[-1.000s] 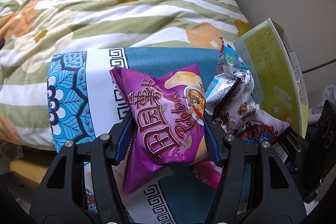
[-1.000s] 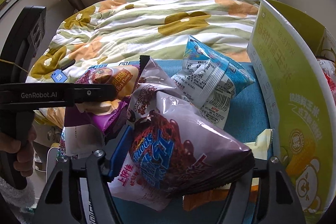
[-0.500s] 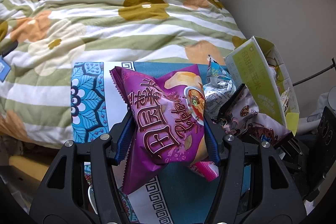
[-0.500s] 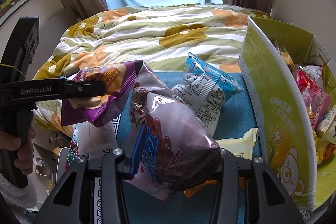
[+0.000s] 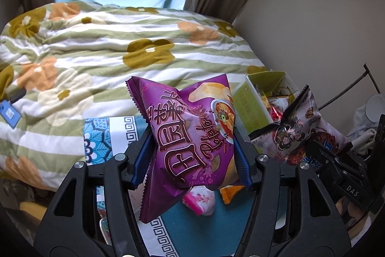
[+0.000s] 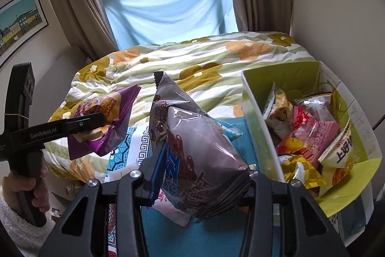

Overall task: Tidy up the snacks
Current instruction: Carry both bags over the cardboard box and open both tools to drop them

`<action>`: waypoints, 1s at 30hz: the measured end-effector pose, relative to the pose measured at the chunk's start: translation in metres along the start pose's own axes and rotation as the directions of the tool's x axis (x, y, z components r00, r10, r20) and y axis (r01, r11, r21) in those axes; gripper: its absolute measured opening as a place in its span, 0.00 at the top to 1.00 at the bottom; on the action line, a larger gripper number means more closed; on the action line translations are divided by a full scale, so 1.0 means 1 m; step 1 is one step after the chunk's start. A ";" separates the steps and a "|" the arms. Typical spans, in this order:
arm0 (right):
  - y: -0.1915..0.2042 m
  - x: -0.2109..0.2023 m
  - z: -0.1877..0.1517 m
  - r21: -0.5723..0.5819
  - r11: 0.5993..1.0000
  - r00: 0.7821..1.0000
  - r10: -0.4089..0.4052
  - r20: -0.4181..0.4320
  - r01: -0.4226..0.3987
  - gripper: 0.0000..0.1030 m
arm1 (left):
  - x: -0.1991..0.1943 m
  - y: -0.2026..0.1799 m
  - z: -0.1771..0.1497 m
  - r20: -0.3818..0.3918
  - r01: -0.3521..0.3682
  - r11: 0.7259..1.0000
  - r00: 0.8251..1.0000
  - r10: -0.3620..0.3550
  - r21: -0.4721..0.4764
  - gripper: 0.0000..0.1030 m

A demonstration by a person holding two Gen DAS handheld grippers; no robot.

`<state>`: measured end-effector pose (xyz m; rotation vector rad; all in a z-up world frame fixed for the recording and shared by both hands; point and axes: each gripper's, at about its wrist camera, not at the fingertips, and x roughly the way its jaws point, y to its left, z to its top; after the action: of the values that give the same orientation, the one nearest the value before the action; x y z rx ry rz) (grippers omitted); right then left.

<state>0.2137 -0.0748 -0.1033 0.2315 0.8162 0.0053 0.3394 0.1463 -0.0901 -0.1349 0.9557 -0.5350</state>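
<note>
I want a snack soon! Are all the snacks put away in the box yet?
Not yet. Several packets already sit in the green box. The left claw holds a purple chip bag, the right claw a brownish bag, both lifted. A pink packet and an orange one are left on the blue cloth.

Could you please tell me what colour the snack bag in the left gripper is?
Purple snack bag, clearest in the left wrist view.

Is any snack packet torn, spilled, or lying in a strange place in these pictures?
No packet looks torn or spilled. One oddity: a small pink packet and an orange packet lie loose on the teal cloth, outside the green cardboard box that holds other snacks.
</note>
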 end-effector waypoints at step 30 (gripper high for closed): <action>-0.249 -0.032 0.105 -0.088 0.996 0.999 0.012 0.045 -0.008 0.60 | 0.168 -0.261 0.007 -0.011 -0.100 0.994 0.995 0.100 -0.036 0.01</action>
<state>0.2462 -0.3423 -0.0621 0.1520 0.7677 0.0447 0.3242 -0.1626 -0.1217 -0.1163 0.9757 -0.4263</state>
